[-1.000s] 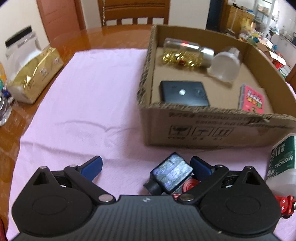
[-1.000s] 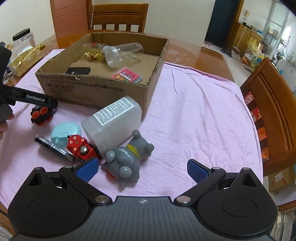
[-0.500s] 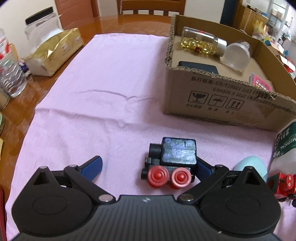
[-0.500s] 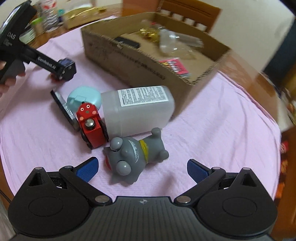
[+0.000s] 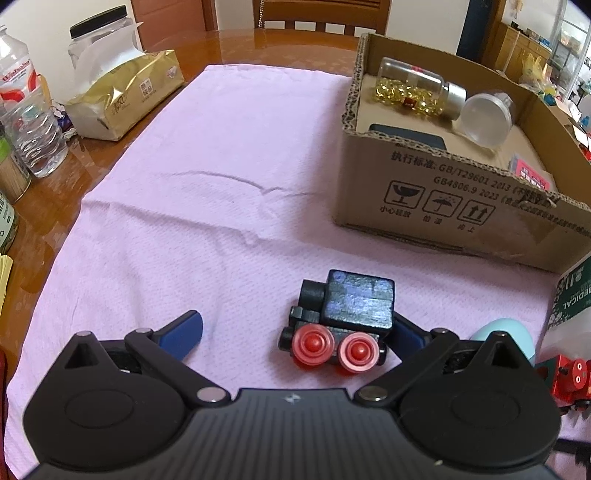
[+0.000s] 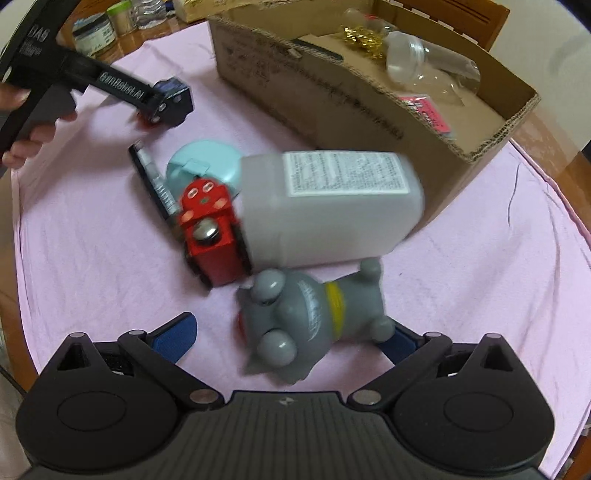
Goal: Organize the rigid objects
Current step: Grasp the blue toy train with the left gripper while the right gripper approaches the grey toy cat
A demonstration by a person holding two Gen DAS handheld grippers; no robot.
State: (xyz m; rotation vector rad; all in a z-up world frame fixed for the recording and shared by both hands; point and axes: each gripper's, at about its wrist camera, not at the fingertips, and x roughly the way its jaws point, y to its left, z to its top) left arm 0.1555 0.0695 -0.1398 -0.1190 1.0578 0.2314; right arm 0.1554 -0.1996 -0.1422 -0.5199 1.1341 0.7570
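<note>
A black toy train [image 5: 347,317] with red wheels sits on the pink cloth [image 5: 207,206] between the fingers of my left gripper [image 5: 293,328], which is open; the train rests against the right finger. My right gripper [image 6: 290,334] is open around a grey toy animal [image 6: 310,314] lying on its side near the right finger. Just beyond it lie a white medical bottle [image 6: 332,206], a red toy train [image 6: 210,236], a light blue round case [image 6: 203,166] and a flat dark slab [image 6: 155,184]. The cardboard box [image 5: 461,206] holds a capsule bottle [image 5: 413,88] and a clear jar [image 5: 487,118].
A gold tissue pack [image 5: 122,99], a water bottle [image 5: 26,110] and a black-lidded jar [image 5: 99,40] stand on the wooden table left of the cloth. A chair [image 5: 321,14] is behind the table. A hand [image 6: 22,147] holds the left gripper's handle.
The left gripper pulled back from the box and the black train went from tilted to resting on the cloth. The right gripper moved forward until the grey toy lay between its fingers.
</note>
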